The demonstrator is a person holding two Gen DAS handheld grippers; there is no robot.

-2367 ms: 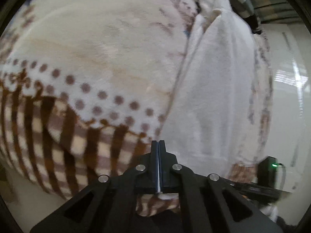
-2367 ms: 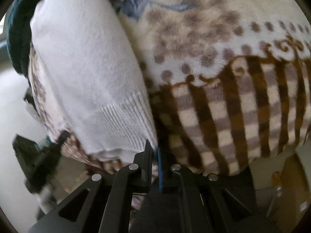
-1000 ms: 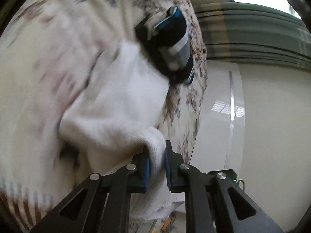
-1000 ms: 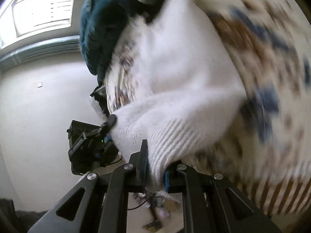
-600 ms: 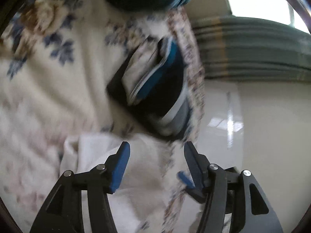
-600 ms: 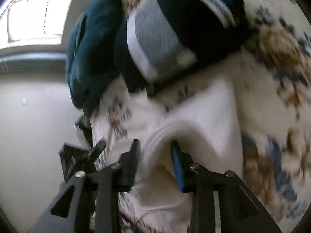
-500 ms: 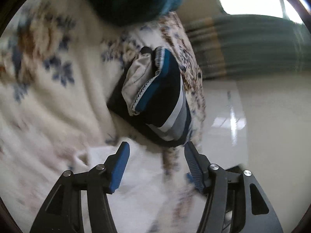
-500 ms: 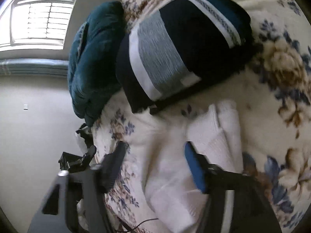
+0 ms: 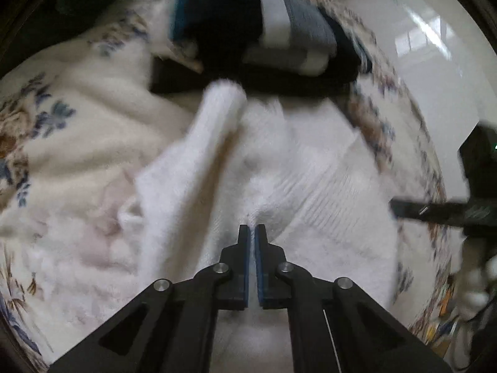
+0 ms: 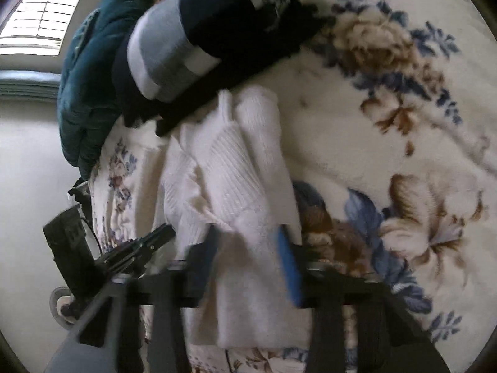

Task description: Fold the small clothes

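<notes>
broadly, a cream floral blanket (image 10: 388, 143) covers the bed and carries everything. at its far edge a dark teal cushion (image 10: 84, 93) lies beside a folded navy garment with grey and white stripes (image 10: 174, 49). just in front of that, touching its dark lower edge, the white knit garment (image 10: 239, 168) lies folded over in thick ribbed layers near the blanket's edge. the right gripper (image 10: 248, 258) has its jaws wide apart, straddling the near end of the white knit. the left gripper (image 9: 252, 230) has its blue-padded jaws drawn nearly together on a small pinch of the white knit garment (image 9: 310, 186) at their tips.
</notes>
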